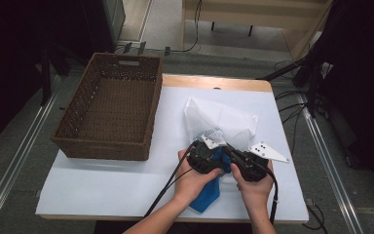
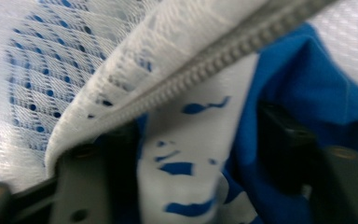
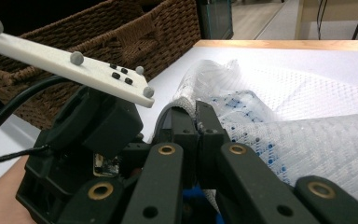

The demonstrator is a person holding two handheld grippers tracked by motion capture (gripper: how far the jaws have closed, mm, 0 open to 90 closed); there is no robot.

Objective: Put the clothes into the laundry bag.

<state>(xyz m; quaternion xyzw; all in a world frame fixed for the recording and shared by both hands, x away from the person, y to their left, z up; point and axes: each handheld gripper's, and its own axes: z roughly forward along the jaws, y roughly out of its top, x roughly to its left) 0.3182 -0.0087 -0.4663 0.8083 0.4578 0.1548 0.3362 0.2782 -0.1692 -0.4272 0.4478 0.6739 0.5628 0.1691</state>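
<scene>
Near the table's (image 1: 126,195) front edge, the mesh bag (image 1: 219,119) (zipper rim) is pinched by the right gripper (image 3: 198,123); blue cloth (image 2: 303,74) lies between the half-spread left gripper (image 2: 196,154) jaws.

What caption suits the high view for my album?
Two hand-held grippers work a blue garment into a white mesh bag beside a wicker basket.

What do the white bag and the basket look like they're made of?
White bag: apparently a thin synthetic mesh, semi-see-through, with a grey plastic-looking zipper; the blue cloth shows through its holes. Basket: dark brown woven wicker or similar fibre, matte, with a cut-out handle.
</scene>
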